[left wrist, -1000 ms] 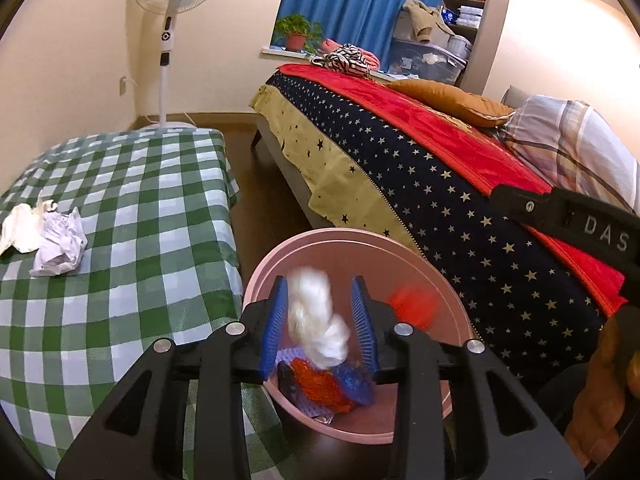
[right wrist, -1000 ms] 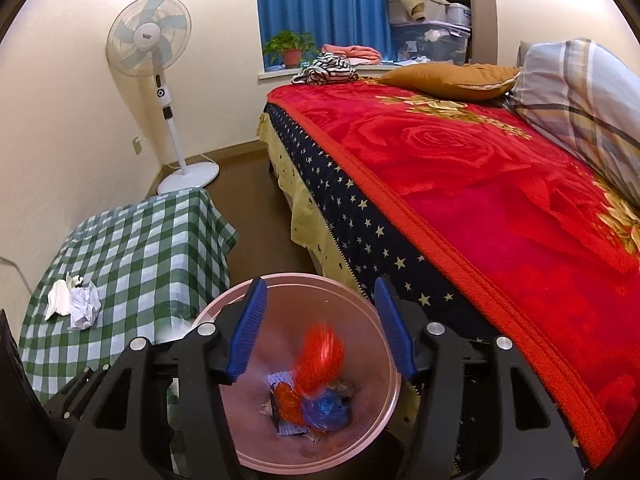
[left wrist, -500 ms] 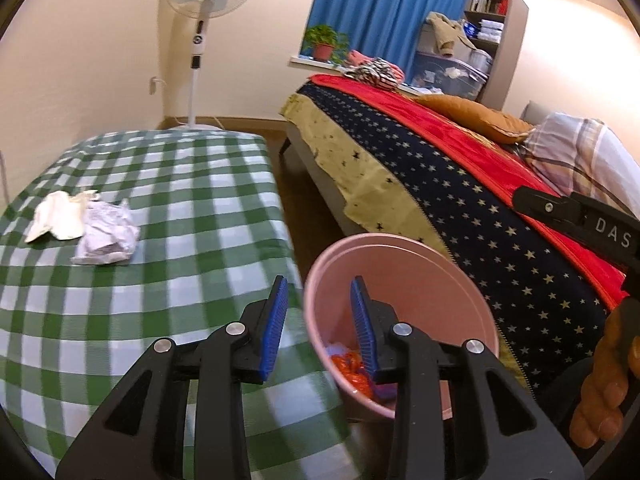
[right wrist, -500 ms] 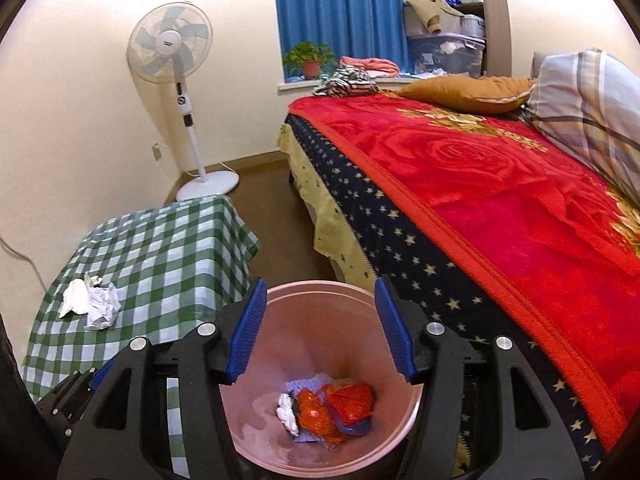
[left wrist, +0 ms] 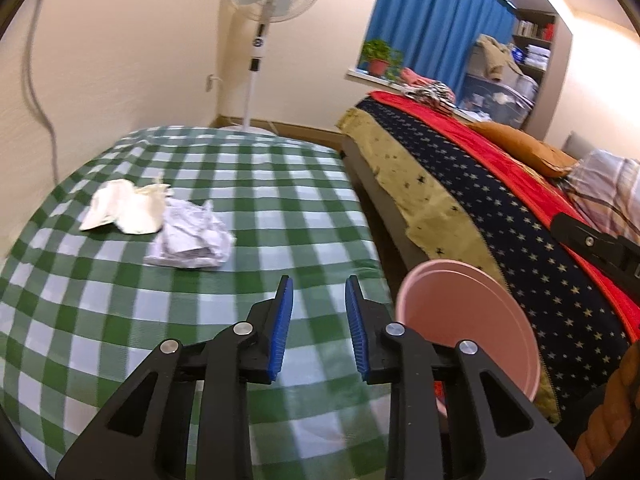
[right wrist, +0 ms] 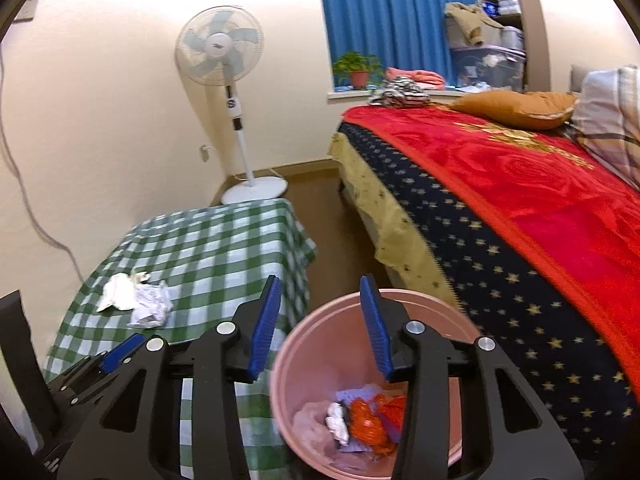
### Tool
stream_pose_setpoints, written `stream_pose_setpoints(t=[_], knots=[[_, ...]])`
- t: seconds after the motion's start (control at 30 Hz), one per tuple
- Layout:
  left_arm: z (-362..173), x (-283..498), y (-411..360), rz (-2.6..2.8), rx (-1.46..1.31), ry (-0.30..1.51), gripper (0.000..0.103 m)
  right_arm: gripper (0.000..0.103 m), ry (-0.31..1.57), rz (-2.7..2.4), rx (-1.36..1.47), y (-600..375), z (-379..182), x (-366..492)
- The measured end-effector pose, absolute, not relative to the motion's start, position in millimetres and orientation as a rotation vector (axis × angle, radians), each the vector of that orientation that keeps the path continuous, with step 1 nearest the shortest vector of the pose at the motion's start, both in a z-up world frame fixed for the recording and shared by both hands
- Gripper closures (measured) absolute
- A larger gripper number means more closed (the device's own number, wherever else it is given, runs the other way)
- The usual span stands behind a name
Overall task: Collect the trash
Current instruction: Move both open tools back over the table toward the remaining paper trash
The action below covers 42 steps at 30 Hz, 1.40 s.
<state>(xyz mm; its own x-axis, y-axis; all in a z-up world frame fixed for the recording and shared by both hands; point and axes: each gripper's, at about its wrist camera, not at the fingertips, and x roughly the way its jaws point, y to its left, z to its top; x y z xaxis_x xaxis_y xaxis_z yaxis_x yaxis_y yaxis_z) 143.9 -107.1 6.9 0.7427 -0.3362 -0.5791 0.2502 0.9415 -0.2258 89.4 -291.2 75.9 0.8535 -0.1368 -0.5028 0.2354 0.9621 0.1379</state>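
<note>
On the checked tabletop (left wrist: 120, 320): crumpled paper (left wrist: 188, 236), soft tissue (left wrist: 124, 210).
Both lie far-left of the left tongs (left wrist: 316, 312); left and right tongs (right wrist: 320, 320) gape empty.

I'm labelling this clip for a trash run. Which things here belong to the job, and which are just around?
Job:
crumpled white paper
torn paper scrap
pink bin
trash in the bin
left gripper, open
right gripper, open

Just around:
fan
bed
potted plant
</note>
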Motion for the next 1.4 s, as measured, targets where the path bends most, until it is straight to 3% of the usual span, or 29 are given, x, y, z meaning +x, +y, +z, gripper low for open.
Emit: stream_pose_setpoints(t=[0.3, 1.0, 1.17, 1.4], knots=[[1.7, 158.1, -62.5, -0.192, -0.204, 0.645, 0.083, 0.073, 0.517, -0.094, 0.236, -254.5, 64.3, 119.6], [-16.1, 187.9, 0.0, 0.017, -0.274, 0.655, 0.087, 0.074, 0.576, 0.058, 0.262, -184.7, 24.4, 189.2], [-20.9, 195.9, 18.2, 0.07, -0.307, 0.655, 0.087, 0.072, 0.62, 0.096, 0.273, -164.6, 5.9, 210.2], [-29.1, 211.1, 41.6, 0.123, -0.351, 0.666, 0.087, 0.056, 0.656, 0.128, 0.28, -148.2, -8.5, 233.9]])
